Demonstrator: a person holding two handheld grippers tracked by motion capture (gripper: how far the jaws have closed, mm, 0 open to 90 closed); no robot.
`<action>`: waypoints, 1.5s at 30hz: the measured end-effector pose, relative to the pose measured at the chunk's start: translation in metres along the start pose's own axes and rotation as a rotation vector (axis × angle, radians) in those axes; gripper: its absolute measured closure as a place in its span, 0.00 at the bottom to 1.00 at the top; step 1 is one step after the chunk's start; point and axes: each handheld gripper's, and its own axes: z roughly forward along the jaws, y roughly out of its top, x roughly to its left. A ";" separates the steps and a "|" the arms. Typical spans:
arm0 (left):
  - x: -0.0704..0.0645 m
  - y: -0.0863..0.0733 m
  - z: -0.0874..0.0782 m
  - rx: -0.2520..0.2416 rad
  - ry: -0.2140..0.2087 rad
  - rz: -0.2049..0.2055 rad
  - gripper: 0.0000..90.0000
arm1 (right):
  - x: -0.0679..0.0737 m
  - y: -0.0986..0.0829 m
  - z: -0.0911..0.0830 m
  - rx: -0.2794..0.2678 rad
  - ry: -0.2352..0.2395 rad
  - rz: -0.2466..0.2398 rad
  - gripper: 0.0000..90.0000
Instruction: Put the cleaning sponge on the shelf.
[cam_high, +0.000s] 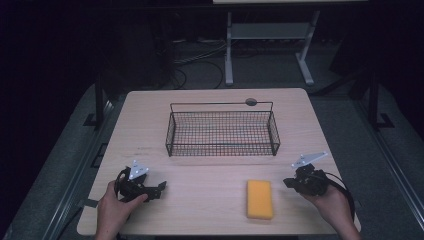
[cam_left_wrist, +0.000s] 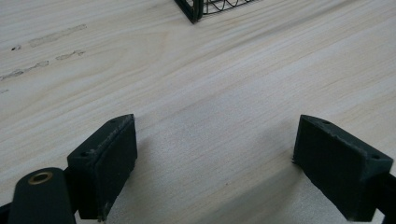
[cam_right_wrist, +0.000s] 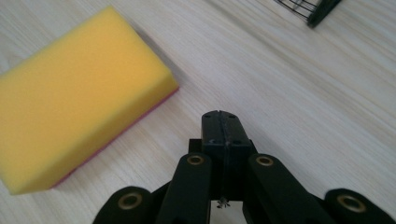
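Sponge beside right gripper

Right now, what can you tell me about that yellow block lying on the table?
It is a sponge, a flat rectangular block with a bright yellow, soft-looking foam top and a thin pinkish-red layer along its underside. It lies flat on the wooden table, near the front edge, long side pointing toward the wire basket behind it. Nothing grips it: the right hand-held gripper, jaws closed, sits just beside it without touching.
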 end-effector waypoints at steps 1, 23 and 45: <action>0.000 0.000 0.000 0.000 0.000 0.000 0.14 | 0.001 0.001 0.001 0.001 0.004 -0.003 1.00; 0.000 0.000 0.000 0.001 0.000 0.001 0.14 | 0.020 0.020 0.018 0.033 0.049 -0.062 1.00; 0.000 0.000 0.000 0.001 0.000 0.000 0.14 | 0.029 0.035 0.028 0.043 0.069 -0.091 1.00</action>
